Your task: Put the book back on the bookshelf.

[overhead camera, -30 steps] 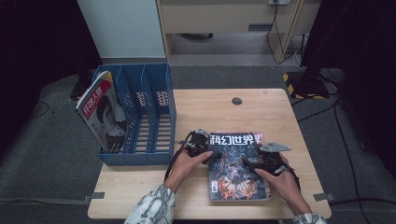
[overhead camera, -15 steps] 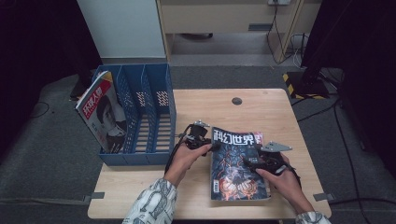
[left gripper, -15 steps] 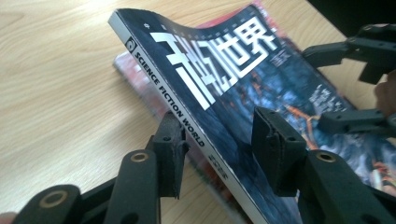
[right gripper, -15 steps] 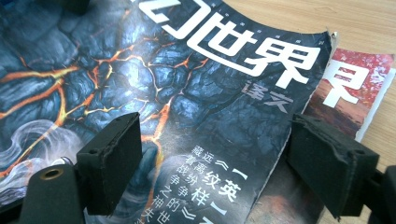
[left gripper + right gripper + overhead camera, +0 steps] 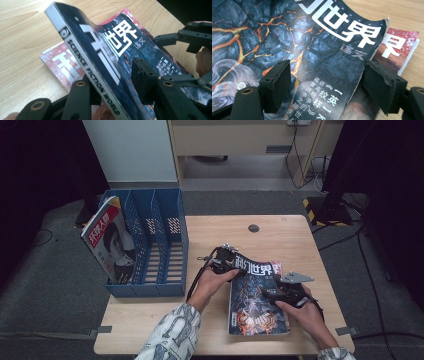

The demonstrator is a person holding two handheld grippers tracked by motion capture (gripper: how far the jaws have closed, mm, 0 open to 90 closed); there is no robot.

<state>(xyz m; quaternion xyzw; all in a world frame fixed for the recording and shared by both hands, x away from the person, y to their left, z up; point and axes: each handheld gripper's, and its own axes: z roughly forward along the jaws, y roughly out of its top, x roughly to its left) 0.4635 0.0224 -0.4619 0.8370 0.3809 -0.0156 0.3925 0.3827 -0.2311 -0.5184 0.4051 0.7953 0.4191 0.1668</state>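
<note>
A: Top magazine (image 5: 252, 295) on a stack of 2 at the counter (image 5: 295, 232) front, right of the blue file rack (image 5: 150, 245). Thin, light, floppy; glossy, likely slippery. Best taken at the stiff spine.

B: Left gripper (image 5: 226, 262) clamped on that spine edge (image 5: 100, 82), jaws just closing. Right gripper (image 5: 280, 292) narrowing, straddling the cover's right edge, pads (image 5: 275, 83) apart from it.

A: Versus 1 second back: spine corner lifted, cover bowed, red magazine (image 5: 62, 67) exposed beneath.

Left tool (image 5: 226, 261) raised, jaws just closing; right tool (image 5: 280, 292) low, seemingly agape.
</note>
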